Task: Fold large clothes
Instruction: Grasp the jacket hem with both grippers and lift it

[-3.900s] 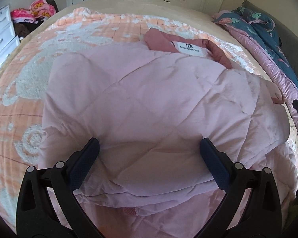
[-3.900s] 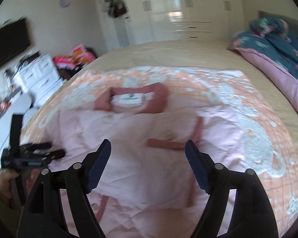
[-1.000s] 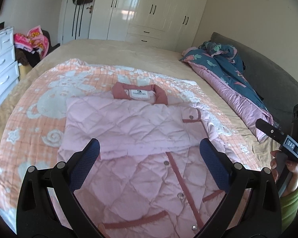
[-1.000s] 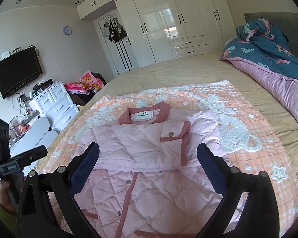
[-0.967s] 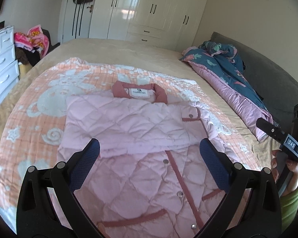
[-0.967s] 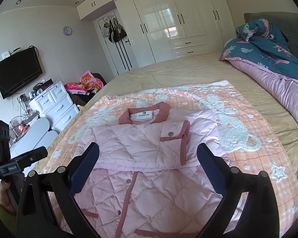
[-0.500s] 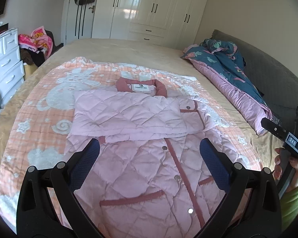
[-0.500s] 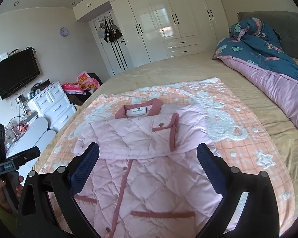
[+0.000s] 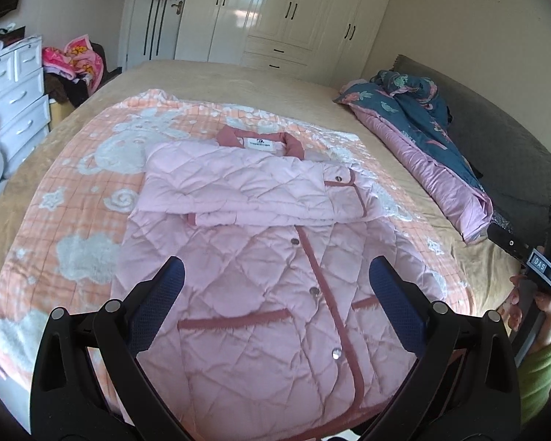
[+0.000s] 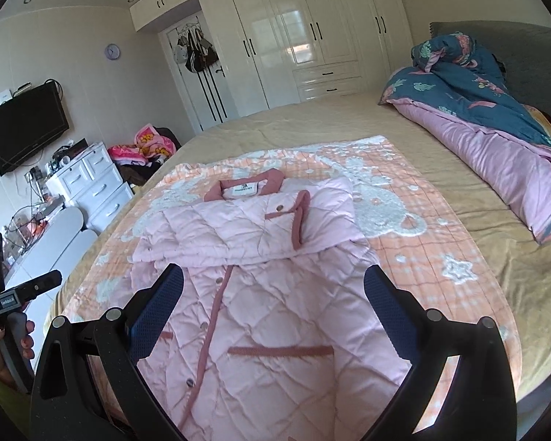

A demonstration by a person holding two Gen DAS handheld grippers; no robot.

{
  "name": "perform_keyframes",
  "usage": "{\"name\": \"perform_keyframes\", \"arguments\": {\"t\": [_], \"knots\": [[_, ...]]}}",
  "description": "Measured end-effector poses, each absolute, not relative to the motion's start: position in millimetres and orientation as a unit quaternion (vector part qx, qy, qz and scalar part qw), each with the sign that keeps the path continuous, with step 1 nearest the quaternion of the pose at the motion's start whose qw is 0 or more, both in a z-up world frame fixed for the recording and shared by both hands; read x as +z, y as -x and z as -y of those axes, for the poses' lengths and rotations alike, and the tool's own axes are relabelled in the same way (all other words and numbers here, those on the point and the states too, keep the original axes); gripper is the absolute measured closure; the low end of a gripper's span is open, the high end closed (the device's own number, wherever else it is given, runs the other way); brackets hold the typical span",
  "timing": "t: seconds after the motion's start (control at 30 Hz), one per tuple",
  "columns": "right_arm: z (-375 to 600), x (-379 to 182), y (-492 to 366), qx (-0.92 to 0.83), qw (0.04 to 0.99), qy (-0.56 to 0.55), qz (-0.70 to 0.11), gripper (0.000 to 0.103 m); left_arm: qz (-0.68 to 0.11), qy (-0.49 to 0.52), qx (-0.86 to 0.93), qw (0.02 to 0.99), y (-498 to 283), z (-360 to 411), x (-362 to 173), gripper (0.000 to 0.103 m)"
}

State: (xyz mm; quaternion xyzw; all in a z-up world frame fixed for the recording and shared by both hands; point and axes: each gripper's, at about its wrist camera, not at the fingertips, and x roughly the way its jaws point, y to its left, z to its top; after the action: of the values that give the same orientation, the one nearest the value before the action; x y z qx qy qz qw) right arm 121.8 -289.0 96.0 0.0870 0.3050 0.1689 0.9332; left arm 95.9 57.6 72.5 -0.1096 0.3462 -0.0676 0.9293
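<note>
A pink quilted jacket (image 9: 260, 257) with dark pink trim lies flat on an orange and white blanket (image 9: 77, 198) on the bed. Both sleeves are folded across the chest below the collar. It also shows in the right wrist view (image 10: 260, 294). My left gripper (image 9: 275, 290) is open and empty, held above the jacket's lower half. My right gripper (image 10: 273, 294) is open and empty, also above the lower half. Each view shows the other hand-held gripper at its edge.
A rolled blue and pink duvet (image 9: 422, 139) lies along the bed's right side. A white drawer unit (image 9: 14, 99) stands left of the bed. White wardrobes (image 10: 312, 36) fill the far wall. A television (image 10: 25, 125) hangs at left.
Both grippers have pulled back and up from the jacket's upper part toward its hem. The jacket now shows in full, with the sleeves folded over the chest.
</note>
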Motion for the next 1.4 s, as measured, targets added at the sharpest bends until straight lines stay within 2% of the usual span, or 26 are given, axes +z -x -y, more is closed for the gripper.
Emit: {"name": "perform_keyframes", "arguments": {"t": [1.4], "knots": [[321.1, 7.5, -92.0, 0.138, 0.899, -0.08, -0.407, 0.005, -0.409, 0.11, -0.001, 0.906, -48.0, -92.0, 2.3, 0.009]]}}
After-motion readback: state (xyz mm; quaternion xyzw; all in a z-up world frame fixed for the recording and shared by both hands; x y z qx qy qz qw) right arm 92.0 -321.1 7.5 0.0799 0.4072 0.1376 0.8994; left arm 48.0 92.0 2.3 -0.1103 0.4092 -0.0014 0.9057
